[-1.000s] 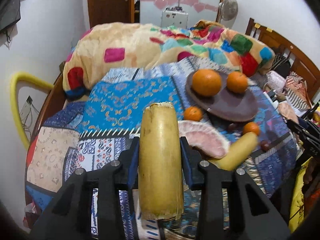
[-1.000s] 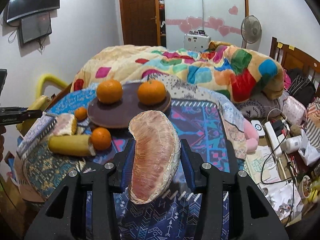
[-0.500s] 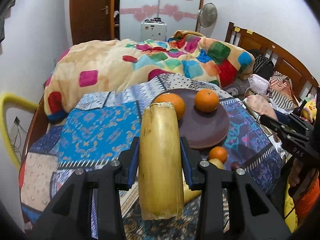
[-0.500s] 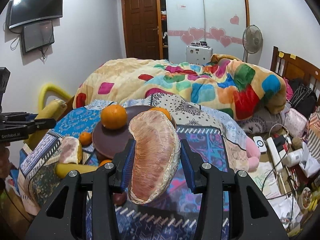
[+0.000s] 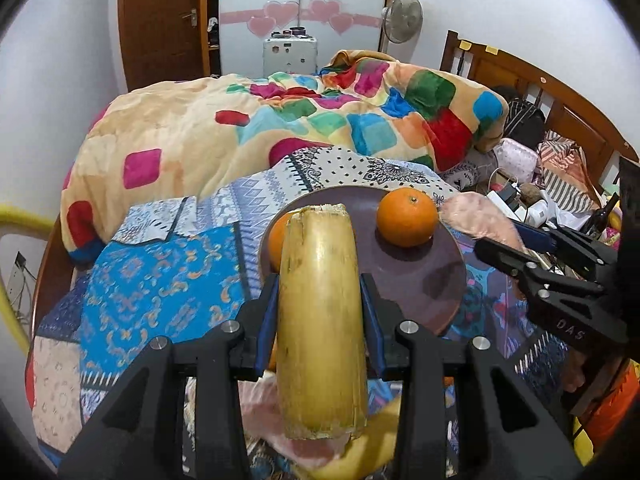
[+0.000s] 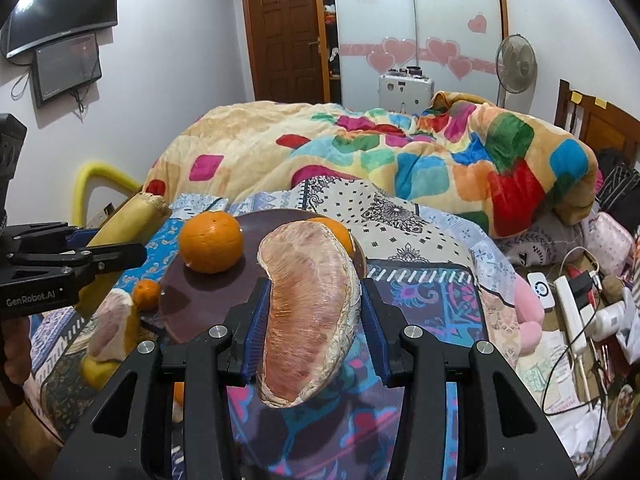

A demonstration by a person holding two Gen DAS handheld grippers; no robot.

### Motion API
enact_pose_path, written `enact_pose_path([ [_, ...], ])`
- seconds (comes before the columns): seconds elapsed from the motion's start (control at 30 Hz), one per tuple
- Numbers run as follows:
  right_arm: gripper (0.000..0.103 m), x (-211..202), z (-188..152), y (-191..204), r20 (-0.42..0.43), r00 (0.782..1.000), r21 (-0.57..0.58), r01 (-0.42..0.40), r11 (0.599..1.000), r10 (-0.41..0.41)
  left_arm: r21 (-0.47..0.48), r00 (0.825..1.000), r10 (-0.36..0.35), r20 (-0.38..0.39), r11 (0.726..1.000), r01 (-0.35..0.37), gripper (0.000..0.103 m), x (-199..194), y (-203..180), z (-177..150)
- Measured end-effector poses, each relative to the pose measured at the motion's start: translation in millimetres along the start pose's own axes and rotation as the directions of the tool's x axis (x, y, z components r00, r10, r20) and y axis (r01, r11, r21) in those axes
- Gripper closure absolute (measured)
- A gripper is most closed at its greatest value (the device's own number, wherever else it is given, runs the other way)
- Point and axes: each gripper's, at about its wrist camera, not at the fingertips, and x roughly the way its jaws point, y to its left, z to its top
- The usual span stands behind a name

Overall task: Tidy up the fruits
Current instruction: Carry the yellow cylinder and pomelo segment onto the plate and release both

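My left gripper (image 5: 320, 308) is shut on a yellow sugarcane piece (image 5: 320, 312) and holds it above the near edge of the brown plate (image 5: 420, 276). My right gripper (image 6: 310, 312) is shut on a pink pomelo wedge (image 6: 310, 308) and holds it over the plate's (image 6: 200, 300) near right edge. Two oranges (image 5: 407, 218) (image 6: 211, 241) sit on the plate. In the right wrist view the left gripper (image 6: 68, 264) shows at far left with the sugarcane piece (image 6: 128, 216). A second pomelo wedge (image 6: 110, 326) and a small orange (image 6: 146, 294) lie left of the plate.
The plate rests on a patterned blue cloth (image 5: 160, 288) on a bed. A colourful blanket (image 6: 400, 164) is heaped behind. Cables, a power strip (image 6: 572, 316) and clutter lie to the right. A yellow hoop (image 6: 86, 184) stands at the left wall.
Both grippers have risen and moved closer to the plate with their fruit still held. The right gripper now shows nearer in the left wrist view.
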Motion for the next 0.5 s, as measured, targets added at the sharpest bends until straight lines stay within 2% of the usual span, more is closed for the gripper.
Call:
enact_pose_path([
  [0.5,0.062,32,17,11,-0.035,0.999,-0.077,-0.02,0.997,0.017,0.021,1.0,-0.019,-0.025,1.0,0.02,0.065,40,-11,30],
])
